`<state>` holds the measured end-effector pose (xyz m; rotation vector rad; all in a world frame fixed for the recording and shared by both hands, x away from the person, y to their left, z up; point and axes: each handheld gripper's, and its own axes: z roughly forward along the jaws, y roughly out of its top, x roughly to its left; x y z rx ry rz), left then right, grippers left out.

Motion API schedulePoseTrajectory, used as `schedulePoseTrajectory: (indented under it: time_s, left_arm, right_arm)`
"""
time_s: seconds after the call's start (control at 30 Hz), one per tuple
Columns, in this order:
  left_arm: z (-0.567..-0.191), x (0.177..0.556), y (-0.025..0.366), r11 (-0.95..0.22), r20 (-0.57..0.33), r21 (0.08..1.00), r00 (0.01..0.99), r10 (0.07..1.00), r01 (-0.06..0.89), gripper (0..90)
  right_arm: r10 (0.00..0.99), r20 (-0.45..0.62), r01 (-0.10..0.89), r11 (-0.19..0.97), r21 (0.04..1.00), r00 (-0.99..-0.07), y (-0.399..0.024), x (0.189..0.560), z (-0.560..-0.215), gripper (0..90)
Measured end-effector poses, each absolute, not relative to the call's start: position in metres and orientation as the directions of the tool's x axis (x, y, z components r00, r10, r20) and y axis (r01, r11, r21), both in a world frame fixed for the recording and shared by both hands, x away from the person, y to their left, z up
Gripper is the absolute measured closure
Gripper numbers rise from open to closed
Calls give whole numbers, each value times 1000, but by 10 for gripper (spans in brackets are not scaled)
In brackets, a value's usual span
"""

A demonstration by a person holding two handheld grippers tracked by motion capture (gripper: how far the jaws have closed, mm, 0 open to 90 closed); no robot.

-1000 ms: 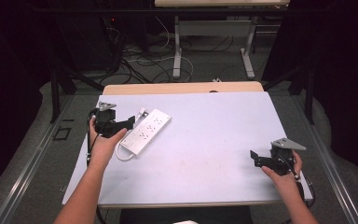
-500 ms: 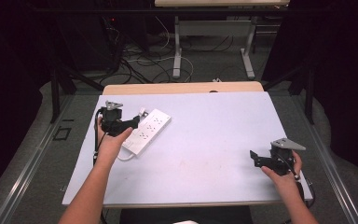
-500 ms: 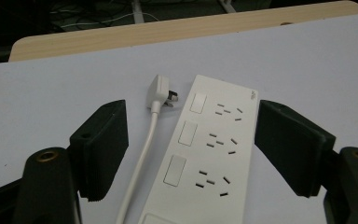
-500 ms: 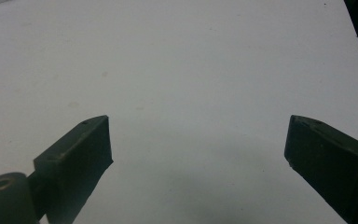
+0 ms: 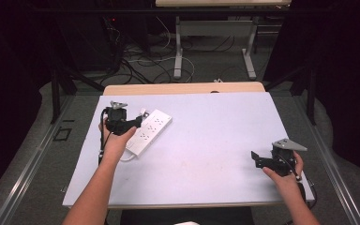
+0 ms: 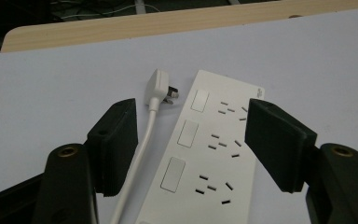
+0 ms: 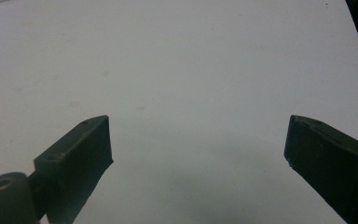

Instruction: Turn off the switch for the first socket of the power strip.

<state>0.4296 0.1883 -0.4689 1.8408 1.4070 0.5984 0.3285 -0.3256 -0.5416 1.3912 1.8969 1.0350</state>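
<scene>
High view: left gripper (image 5: pixel 138 123) straddled power strip (image 5: pixel 149 131) at table's (image 5: pixel 206 154) left, jaws just closing, not yet pressing, lined for a grab. Right gripper (image 5: pixel 255 159) idle, wide open, empty.

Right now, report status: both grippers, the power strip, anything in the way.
Left gripper open over power strip, jaws just been closing, not yet pressing. Right gripper open, nothing between. Plug and cord lie beside the strip, inside the left jaws.

Left claw (image 5: pixel 138 123) jaws closing yet apart; right claw (image 5: pixel 255 159) gapes wide, low.
</scene>
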Motion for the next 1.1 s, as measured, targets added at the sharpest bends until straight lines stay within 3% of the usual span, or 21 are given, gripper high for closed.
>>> schedulePoseTrajectory:
  time_s: [0.17, 0.67, 1.1]
  left_arm:
    - [-475, 435, 187, -156, -55, 763, 304, 951, 627, 428]
    - [-490, 448, 186, -157, -46, 729, 276, 960, 666, 470]
    - [-497, 455, 182, -162, -43, 710, 271, 962, 685, 601]
  right_arm:
    - [953, 15, 521, 152, 840, -303, -325, 329, -542, 69]
    - [952, 19, 525, 151, 838, -305, -325, 329, -542, 71]
    - [951, 12, 527, 159, 835, -308, -325, 329, -543, 72]
